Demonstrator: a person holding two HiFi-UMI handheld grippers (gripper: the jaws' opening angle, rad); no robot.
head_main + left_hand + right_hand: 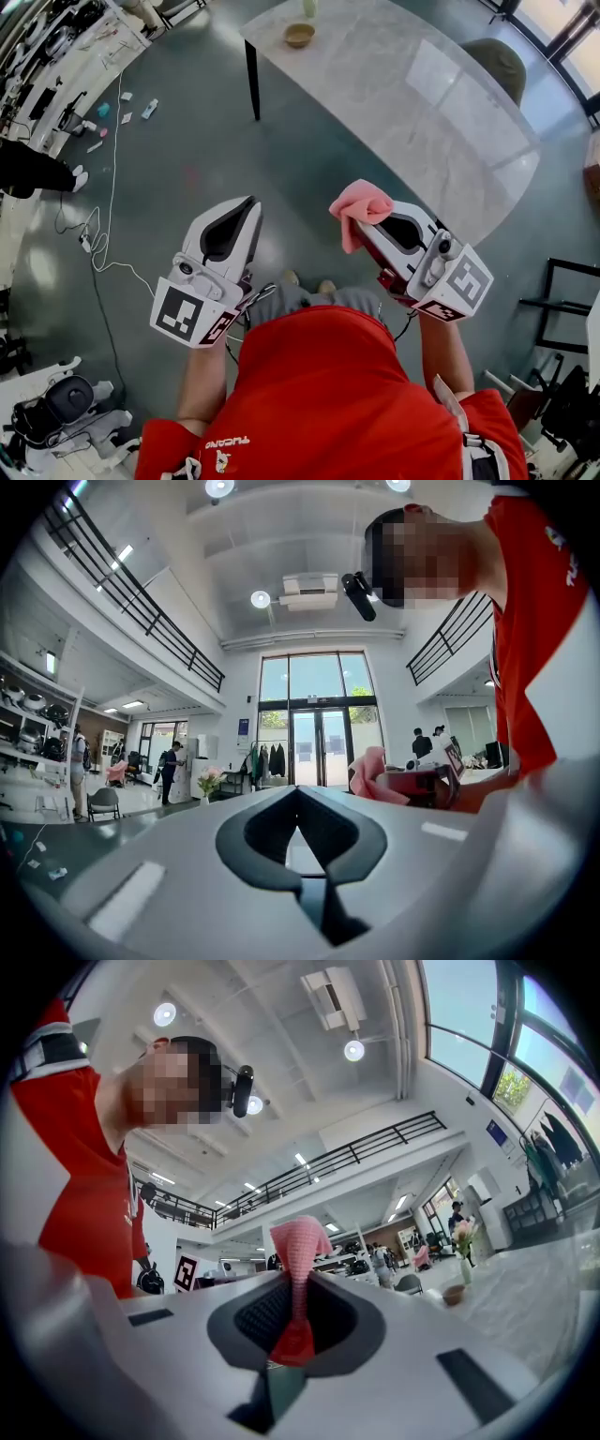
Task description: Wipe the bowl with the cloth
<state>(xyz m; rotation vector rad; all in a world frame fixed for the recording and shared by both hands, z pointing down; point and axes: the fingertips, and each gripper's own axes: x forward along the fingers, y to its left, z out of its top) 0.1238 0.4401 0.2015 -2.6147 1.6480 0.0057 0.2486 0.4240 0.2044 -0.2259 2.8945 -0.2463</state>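
A small tan bowl [299,36] stands near the far left corner of the marble table [422,122], well ahead of both grippers. My right gripper [364,228] is shut on a pink cloth [362,208], which bunches up above its tip. In the right gripper view the cloth [298,1241] is pinched between the jaws, with the bowl [454,1295] small at the right. My left gripper [246,204] is held level beside it over the floor, shut and holding nothing. The left gripper view shows the closed tip [298,792] and the cloth [367,772] to the right.
A vase with flowers [463,1241] stands on the table by the bowl. A green chair [499,62] sits at the table's far side. Cables [98,234] trail across the floor on the left, below cluttered shelves [66,47]. A black frame [562,300] stands at the right.
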